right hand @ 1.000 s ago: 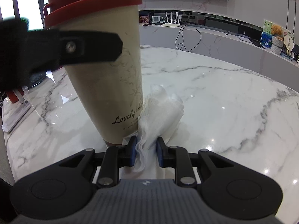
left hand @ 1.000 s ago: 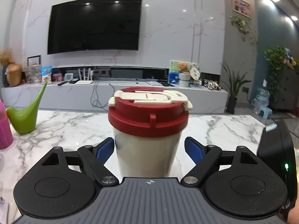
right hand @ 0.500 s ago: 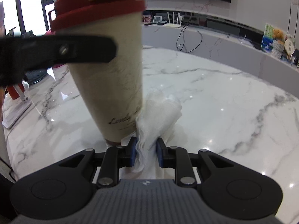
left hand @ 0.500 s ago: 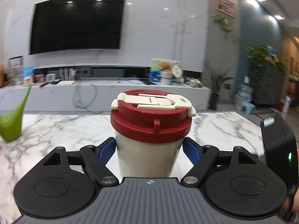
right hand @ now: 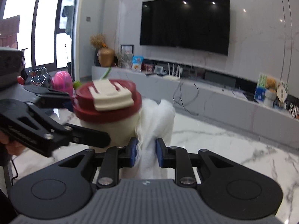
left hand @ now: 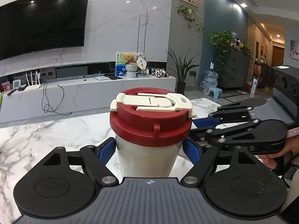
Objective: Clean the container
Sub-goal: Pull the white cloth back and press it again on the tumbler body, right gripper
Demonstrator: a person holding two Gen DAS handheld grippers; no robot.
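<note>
A cream travel cup (left hand: 147,158) with a dark red lid (left hand: 149,125) and a cream flip clasp stands between the blue pads of my left gripper (left hand: 149,150), which is shut on its body. My right gripper (right hand: 145,152) is shut on a bunched white cloth (right hand: 157,119) and presses it against the cup's upper side (right hand: 119,128), just under the lid (right hand: 106,102). In the left wrist view the right gripper (left hand: 233,128) reaches in from the right, level with the lid. The cup's lower part is hidden in both views.
A white marble table (left hand: 46,138) lies below the cup. A pink bottle (right hand: 62,83) and a glass jar (right hand: 38,75) stand at the table's left. Behind are a long TV console (left hand: 84,91), a wall TV (right hand: 185,23) and plants (left hand: 222,44).
The cup has been lifted off the table and turned to the right with the left gripper. The right gripper with the cloth has risen from the cup's base to just under its lid.
</note>
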